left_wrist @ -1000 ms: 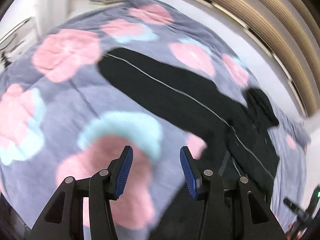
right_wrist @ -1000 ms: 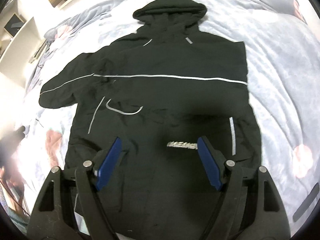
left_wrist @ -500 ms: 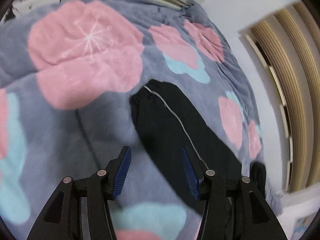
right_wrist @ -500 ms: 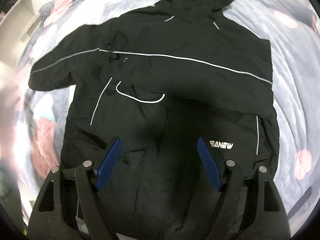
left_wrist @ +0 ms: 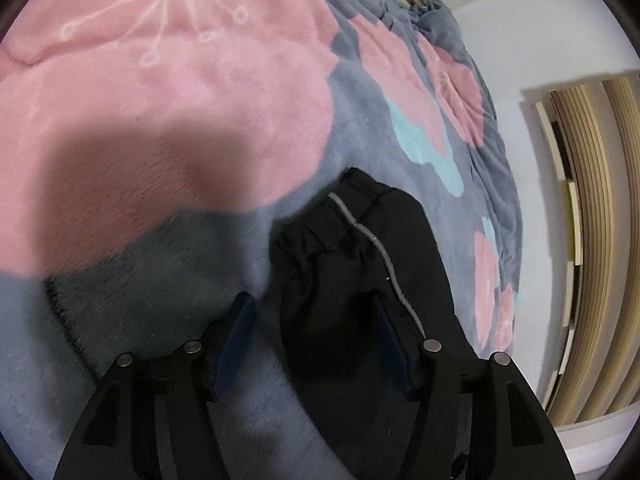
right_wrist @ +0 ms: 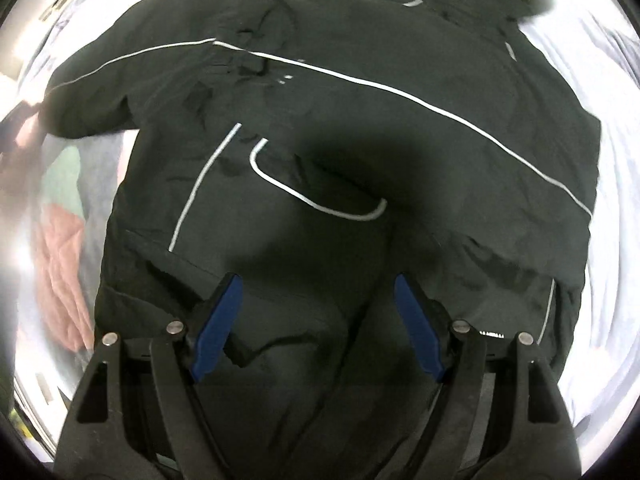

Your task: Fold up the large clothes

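Left wrist | floral grey-pink blanket (left_wrist: 168, 128), slatted wall panel (left_wrist: 600, 220) | one black jacket (right_wrist: 360, 128), sleeve cuff (left_wrist: 340, 216) | left gripper (left_wrist: 316, 324) just opening, straddling sleeve, ungripped | right gripper (right_wrist: 318, 312) wide, empty

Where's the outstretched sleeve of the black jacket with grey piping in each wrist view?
Left wrist: the outstretched sleeve fills the lower centre, its gathered cuff toward the pink flower; the open left gripper straddles its edge, jaws just opening wider.
Right wrist: the same sleeve runs to the left edge, upper left, cuff end blurred; the open right gripper is over the body.
Shared landmark: the grey piping stripe along the sleeve.
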